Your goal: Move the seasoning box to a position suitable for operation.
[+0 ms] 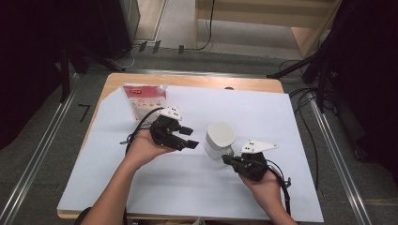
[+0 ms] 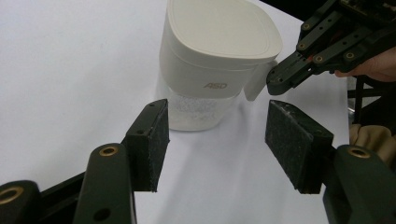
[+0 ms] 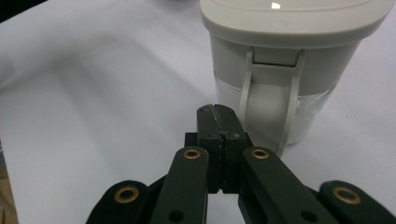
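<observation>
High view: a wooden table [image 1: 197, 80] carries a large white sheet [image 1: 263, 117], and near the sheet's middle stands a white lidded container [image 1: 219, 139] with a clear lower part. The left gripper [image 1: 189, 137], held in the person's left hand [image 1: 143, 147], sits just left of the container with its jaws spread apart and pointing toward it. The right gripper [image 1: 226, 160], held in the right hand [image 1: 265, 180], lies just below and to the right of the container, its tip close against the container's lower side. At the far left of the sheet a red and white packet [image 1: 144, 101] stands well apart from the container. In the left gripper view the two padded jaws stand wide apart with nothing between them, the container [image 2: 215, 60] stands beyond them, and the other gripper's closed tip [image 2: 285, 77] touches a white tab on the container's side. In the right gripper view the jaws are pressed together, empty, just in front of the container [image 3: 289, 60] and its thin white latch loop [image 3: 273, 98]; whether they touch the loop I cannot tell.
</observation>
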Action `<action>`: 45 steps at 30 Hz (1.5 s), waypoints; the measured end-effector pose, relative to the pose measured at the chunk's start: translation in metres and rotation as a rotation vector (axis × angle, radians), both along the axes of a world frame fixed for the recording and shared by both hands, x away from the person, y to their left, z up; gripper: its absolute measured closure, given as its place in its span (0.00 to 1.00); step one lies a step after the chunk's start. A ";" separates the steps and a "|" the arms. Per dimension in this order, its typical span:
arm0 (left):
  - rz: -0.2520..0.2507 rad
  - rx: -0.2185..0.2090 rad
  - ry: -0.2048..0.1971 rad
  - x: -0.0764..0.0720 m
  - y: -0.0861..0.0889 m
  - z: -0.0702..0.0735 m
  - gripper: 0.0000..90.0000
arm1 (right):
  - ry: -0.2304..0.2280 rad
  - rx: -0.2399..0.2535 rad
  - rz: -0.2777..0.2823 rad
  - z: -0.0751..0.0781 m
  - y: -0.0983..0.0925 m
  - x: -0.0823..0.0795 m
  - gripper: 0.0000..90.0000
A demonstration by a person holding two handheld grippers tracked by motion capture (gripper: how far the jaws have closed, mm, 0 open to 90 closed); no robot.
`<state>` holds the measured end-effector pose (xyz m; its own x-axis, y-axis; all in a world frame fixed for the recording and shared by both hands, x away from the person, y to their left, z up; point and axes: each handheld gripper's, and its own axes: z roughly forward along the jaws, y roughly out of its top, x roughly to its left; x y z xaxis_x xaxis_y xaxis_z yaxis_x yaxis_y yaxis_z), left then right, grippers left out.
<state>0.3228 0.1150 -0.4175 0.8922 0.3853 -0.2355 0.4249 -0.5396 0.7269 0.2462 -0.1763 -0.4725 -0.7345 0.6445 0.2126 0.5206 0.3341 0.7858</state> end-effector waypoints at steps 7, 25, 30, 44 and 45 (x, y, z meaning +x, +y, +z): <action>0.007 -0.002 -0.008 0.000 0.001 0.000 0.45 | -0.005 -0.013 -0.008 0.000 -0.002 0.000 1.00; 0.013 -0.004 -0.026 0.002 -0.003 -0.004 0.46 | 0.031 -0.010 -0.092 0.001 -0.033 0.016 1.00; 0.018 -0.011 -0.017 0.004 -0.004 -0.006 0.46 | 0.039 -0.012 -0.102 0.000 -0.039 0.020 1.00; 0.004 -0.012 -0.023 0.004 -0.008 -0.008 0.43 | 0.037 -0.003 -0.165 0.002 -0.057 0.034 1.00; 0.003 -0.013 -0.022 0.004 -0.009 -0.009 0.43 | 0.040 -0.004 -0.166 0.002 -0.057 0.035 1.00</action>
<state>0.3266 0.1065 -0.4262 0.8962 0.3849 -0.2207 0.4101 -0.5285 0.7434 0.2810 -0.2337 -0.4703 -0.6091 0.7569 0.2367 0.5993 0.2439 0.7625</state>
